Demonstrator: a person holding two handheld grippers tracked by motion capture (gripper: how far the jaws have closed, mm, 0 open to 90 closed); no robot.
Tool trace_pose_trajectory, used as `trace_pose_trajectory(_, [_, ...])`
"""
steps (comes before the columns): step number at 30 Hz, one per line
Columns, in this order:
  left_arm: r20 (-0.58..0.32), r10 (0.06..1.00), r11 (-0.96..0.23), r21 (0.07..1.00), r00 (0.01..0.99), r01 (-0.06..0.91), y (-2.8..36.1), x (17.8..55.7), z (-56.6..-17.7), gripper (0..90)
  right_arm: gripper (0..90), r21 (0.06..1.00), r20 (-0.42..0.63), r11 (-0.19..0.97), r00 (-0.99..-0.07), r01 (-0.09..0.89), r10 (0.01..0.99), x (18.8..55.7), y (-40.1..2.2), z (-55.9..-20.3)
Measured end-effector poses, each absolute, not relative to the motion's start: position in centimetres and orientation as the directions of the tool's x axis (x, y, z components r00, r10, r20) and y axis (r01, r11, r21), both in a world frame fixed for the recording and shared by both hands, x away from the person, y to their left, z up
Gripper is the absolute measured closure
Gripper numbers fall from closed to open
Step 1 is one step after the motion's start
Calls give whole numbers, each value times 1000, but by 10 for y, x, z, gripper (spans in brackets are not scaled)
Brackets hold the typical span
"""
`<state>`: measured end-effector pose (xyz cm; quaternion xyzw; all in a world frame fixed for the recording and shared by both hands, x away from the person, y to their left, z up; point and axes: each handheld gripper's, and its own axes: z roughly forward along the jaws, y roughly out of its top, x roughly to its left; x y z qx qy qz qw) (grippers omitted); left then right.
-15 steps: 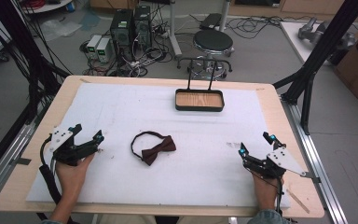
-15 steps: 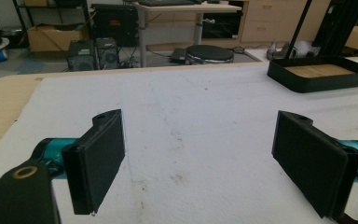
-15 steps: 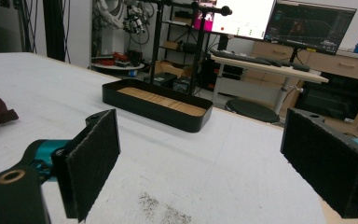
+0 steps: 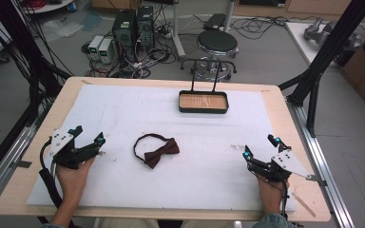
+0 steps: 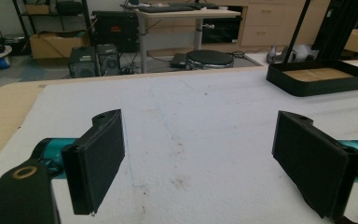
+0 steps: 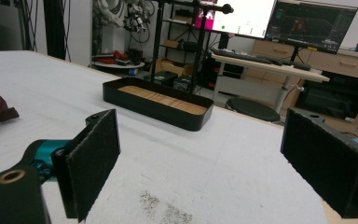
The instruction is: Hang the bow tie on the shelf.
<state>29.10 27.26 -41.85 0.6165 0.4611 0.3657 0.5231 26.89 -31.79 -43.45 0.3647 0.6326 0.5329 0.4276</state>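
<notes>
A dark red bow tie [image 4: 156, 151] lies mid-mat. The left gripper [image 4: 88, 137] rests at nine o'clock, the right gripper [image 4: 259, 148] at three, both with jaws wide apart, apparently empty. A black tray [image 4: 203, 110] sits at twelve.

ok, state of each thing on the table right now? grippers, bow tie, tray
left gripper: open, nothing between the jaws, resting on the white mat
right gripper: open, nothing between the jaws, resting on the mat
bow tie: lying flat mid-mat, strap looped, untouched
tray: upright at the far edge, empty, wooden base showing
</notes>
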Motion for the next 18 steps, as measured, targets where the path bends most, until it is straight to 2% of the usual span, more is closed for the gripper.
trace_pose_trajectory(18, [-15,950,-45,982,313,183,270,291,-419,173,108,986,-151,168,-365,15,919,270,-318,-435])
